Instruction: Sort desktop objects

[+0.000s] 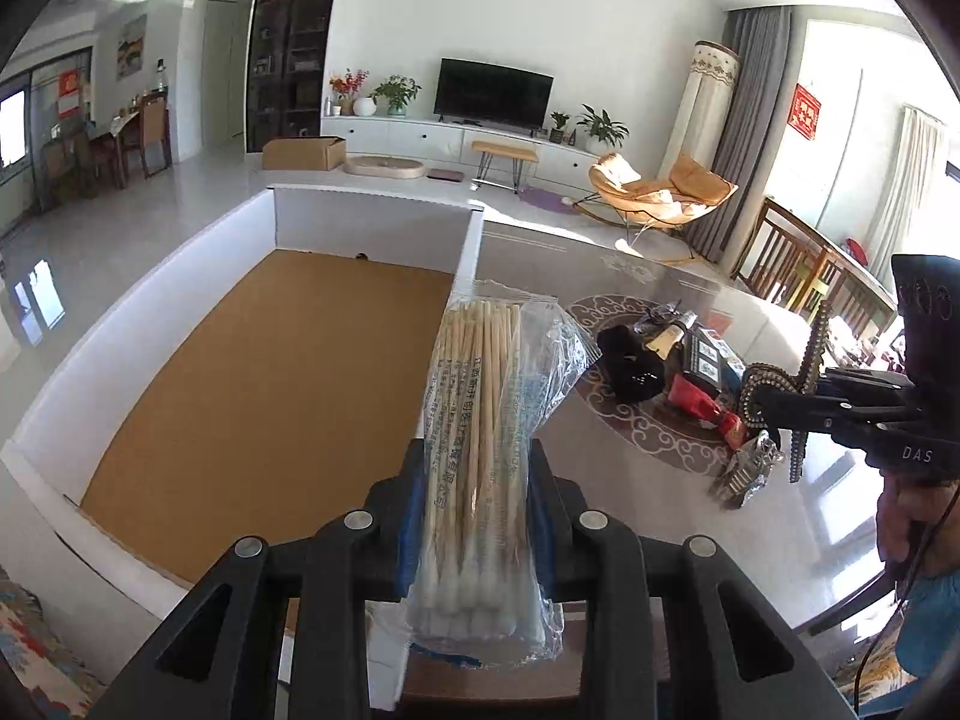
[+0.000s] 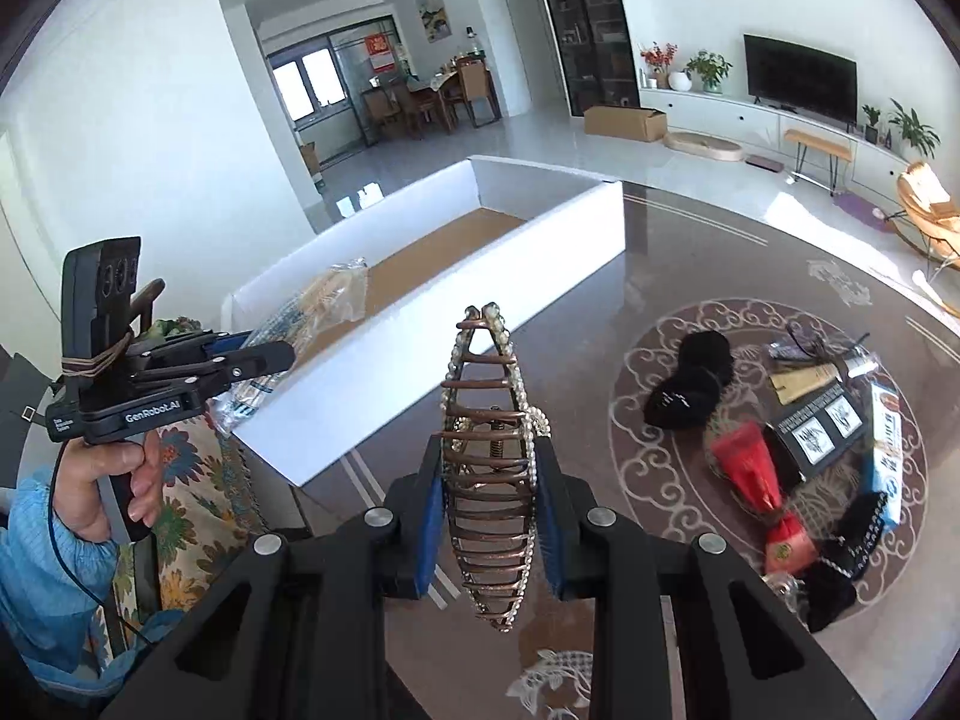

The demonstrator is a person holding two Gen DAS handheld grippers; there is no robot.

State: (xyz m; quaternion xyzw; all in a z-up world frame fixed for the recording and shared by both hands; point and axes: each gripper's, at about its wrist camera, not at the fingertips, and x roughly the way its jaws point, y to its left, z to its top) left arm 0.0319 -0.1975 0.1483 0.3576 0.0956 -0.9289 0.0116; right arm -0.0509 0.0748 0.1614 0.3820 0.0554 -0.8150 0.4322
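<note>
My left gripper (image 1: 477, 516) is shut on a clear bag of cotton swabs (image 1: 480, 420), held over the right wall of the white box (image 1: 468, 252) with a brown floor. It also shows in the right wrist view (image 2: 264, 360) with the bag (image 2: 312, 306) above the box (image 2: 480, 300). My right gripper (image 2: 487, 516) is shut on a bronze beaded hair claw clip (image 2: 487, 468), held above the table right of the box. It shows in the left wrist view (image 1: 774, 408) with the clip (image 1: 804, 384).
On the patterned glass table (image 2: 690, 252) lie a black pouch (image 2: 690, 384), a red packet (image 2: 750, 468), a black framed card (image 2: 822, 420), a blue-white box (image 2: 888, 444) and a dark band (image 2: 852, 546). A floral cloth (image 2: 192, 492) hangs at the left.
</note>
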